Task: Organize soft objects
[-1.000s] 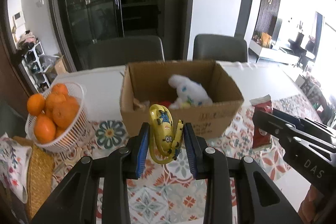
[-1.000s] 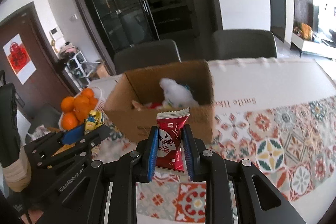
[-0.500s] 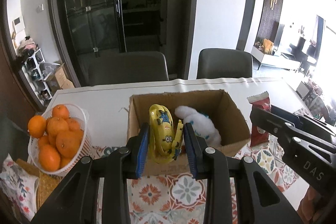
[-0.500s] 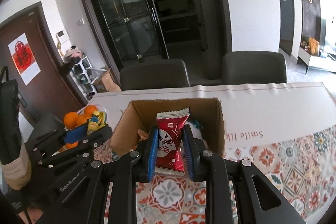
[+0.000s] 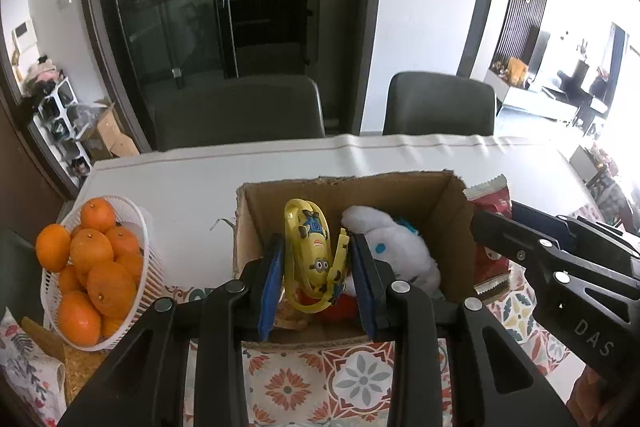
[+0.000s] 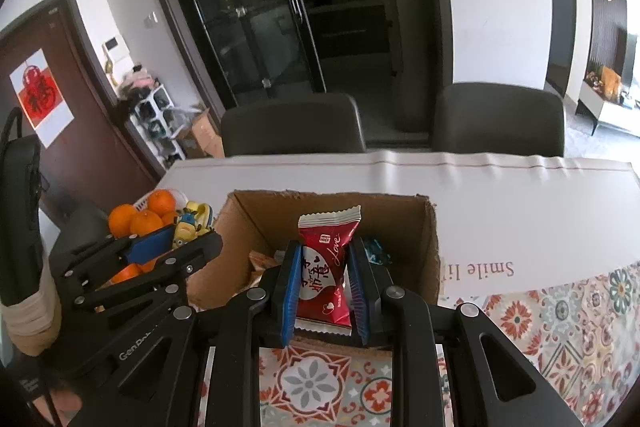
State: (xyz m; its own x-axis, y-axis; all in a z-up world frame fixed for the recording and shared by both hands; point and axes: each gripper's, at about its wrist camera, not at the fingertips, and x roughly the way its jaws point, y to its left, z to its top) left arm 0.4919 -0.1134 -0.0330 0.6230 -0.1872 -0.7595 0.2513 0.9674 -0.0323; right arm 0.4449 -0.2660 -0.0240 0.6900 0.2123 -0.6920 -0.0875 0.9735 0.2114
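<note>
My left tongs (image 5: 318,281) clamp a Minion toy (image 5: 316,259); my right tongs (image 6: 324,285) clamp a red "Love" packet (image 6: 325,267) over the box (image 6: 430,251).

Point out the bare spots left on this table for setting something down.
Free: the plain white tablecloth strip between the brown cardboard box and the dark chairs, and the patterned cloth right of the box. Crowded: the box interior around the white plush toy, and the left edge by the white basket of oranges.
</note>
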